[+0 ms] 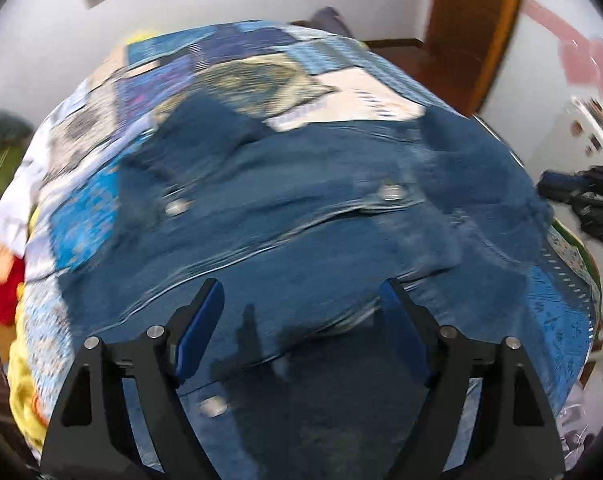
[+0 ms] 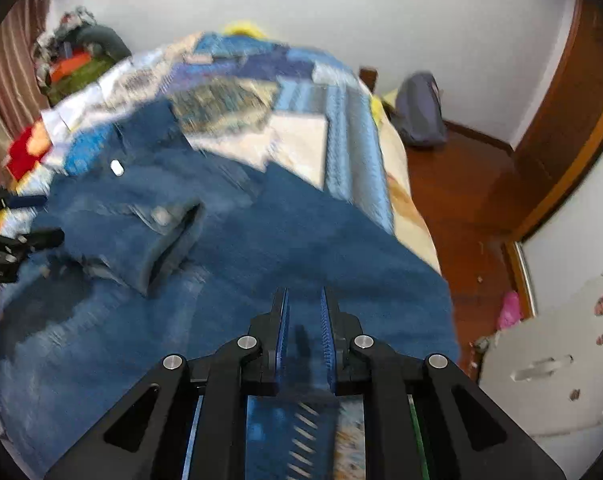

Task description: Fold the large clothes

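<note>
left hand-held gripper (image 1: 301, 312) wide over denim jacket (image 1: 321, 240); right hand-held gripper (image 2: 304, 308) narrow, perhaps pinching it.

A patchwork bedspread (image 2: 301, 92) covered the bed. Beside the bed, on the wooden floor (image 2: 457, 184), a grey backpack (image 2: 419, 110) leaned against the wall.

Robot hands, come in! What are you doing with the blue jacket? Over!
Left gripper open above denim jacket. Right gripper narrow, grip unclear. Jacket spread on patchwork quilt. Nothing blocking.

Both wrist views close above bed, facing headboard wall, sharing denim jacket (image 1: 301, 216)
</note>
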